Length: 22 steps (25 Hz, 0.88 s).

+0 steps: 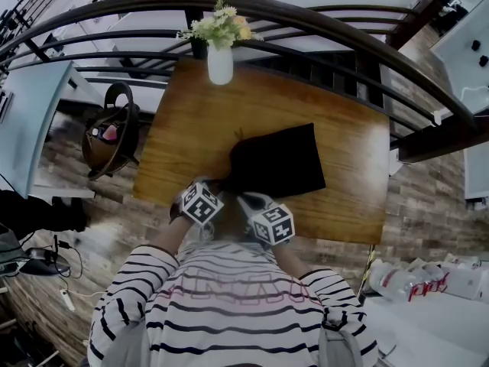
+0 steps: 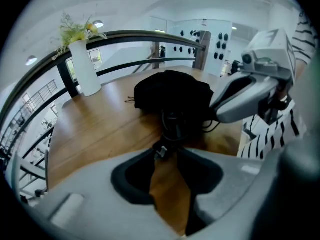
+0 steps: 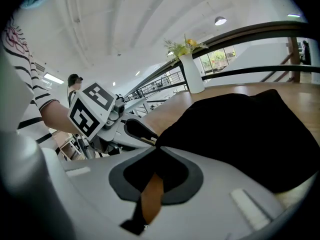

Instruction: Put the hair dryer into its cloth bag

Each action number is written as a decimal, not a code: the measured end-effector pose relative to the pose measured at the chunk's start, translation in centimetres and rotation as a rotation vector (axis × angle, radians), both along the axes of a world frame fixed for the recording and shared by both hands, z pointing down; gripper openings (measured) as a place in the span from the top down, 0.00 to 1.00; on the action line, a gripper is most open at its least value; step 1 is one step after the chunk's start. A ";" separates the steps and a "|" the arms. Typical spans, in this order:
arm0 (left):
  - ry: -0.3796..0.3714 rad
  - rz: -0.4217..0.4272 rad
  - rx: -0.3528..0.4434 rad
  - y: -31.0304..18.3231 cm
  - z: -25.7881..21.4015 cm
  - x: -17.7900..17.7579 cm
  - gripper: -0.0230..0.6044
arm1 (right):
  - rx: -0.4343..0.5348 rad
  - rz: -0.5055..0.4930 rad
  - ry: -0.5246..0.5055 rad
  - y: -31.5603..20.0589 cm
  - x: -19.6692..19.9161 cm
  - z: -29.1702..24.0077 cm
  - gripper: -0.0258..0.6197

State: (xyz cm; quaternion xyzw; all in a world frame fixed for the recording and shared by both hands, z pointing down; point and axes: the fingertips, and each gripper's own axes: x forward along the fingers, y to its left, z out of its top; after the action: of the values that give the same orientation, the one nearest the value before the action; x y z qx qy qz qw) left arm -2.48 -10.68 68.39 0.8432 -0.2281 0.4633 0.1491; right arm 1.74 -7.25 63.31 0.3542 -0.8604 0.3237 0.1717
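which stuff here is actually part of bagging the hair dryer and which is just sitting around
Part of the job:
- black cloth bag
- black coiled cord at the bag's mouth
- left claw, closed on the cord
- right claw, pinching the bag's edge

Just lying about:
- white vase of flowers
- dark curved railing

A wooden table [image 1: 351, 174] is seen from above. A black cloth bag [image 1: 279, 161] is laid near its middle, a black cord [image 2: 172, 121] beside it; a white flower vase [image 1: 220, 63] is stood at the far edge.
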 end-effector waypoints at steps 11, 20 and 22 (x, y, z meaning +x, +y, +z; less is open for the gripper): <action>0.027 -0.012 -0.006 -0.5 0.3 0.6 0.72 | -0.002 0.021 0.025 -0.6 0.2 0.5 0.93; 0.058 -0.074 0.006 -0.3 -0.3 -0.3 0.54 | 0.020 0.034 0.085 -0.5 -0.6 0.1 0.84; 0.069 -0.087 0.006 -0.2 -0.5 -0.6 0.53 | 0.024 0.041 0.097 -0.6 -0.6 0.0 0.81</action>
State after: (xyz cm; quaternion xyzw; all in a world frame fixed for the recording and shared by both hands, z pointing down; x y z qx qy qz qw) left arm -3.11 -10.86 67.91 0.8484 -0.2609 0.4264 0.1742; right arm 1.11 -7.83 63.30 0.3888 -0.8476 0.2993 0.2022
